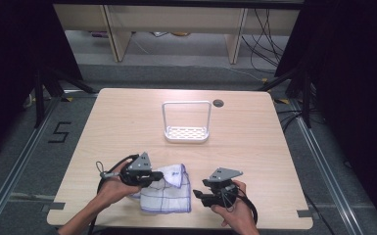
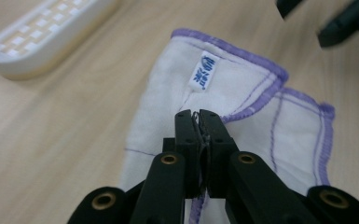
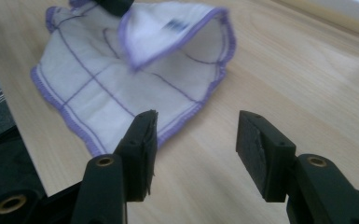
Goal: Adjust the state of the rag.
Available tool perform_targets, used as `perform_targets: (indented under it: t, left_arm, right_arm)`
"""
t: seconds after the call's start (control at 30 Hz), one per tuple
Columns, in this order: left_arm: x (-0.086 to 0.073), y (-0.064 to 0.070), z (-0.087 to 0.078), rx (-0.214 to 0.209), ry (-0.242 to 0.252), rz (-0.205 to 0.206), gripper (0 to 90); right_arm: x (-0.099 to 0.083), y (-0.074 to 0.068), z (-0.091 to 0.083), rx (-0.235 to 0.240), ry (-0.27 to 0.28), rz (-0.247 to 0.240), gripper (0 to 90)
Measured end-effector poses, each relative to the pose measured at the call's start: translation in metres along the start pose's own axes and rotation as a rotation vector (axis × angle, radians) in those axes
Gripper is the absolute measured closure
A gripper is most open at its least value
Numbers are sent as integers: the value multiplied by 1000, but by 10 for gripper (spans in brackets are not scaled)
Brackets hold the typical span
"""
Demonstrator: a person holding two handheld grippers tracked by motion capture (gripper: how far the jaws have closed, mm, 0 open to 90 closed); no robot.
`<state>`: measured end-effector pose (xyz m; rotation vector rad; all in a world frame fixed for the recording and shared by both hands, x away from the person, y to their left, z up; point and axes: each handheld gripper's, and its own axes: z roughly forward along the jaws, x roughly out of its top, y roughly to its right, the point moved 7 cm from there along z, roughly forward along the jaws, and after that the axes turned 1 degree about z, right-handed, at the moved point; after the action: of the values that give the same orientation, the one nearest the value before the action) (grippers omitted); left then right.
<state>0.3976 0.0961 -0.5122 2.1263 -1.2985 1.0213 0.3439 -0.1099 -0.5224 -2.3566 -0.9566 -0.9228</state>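
Note:
A white cloth with purple stitched edges lies partly folded near the table's front edge. My left gripper is shut on one of its edges; in the left gripper view the jaws pinch the hem of the cloth just below its blue label. The pinched part is lifted and folded over the rest of the cloth. My right gripper stands open just to the right of the cloth, nothing between its jaws, its gap over bare wood beside the cloth's near corner.
A white rack with a tall wire handle and slotted base stands at the table's middle, behind the cloth. A round cable hole sits near the far edge. The table's front edge runs close behind both hands.

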Motion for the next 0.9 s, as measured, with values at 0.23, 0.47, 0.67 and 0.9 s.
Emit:
perform_targets:
  t: [0.23, 0.47, 0.67, 0.9]
  left_arm:
    - [9, -26, -5, 31, 42, -56, 864]
    - [9, -41, -5, 60, 63, -87, 865]
    - [8, -49, -6, 67, 73, -107, 865]
    - [7, -56, -11, 53, 97, -146, 866]
  right_arm:
    - [-4, -19, 12, -17, -18, -57, 483]
    - [-14, -33, 30, -9, -83, -76, 479]
    - [-20, -37, 40, -28, -112, -124, 549]
    - [-15, -33, 37, 18, -72, -121, 872]
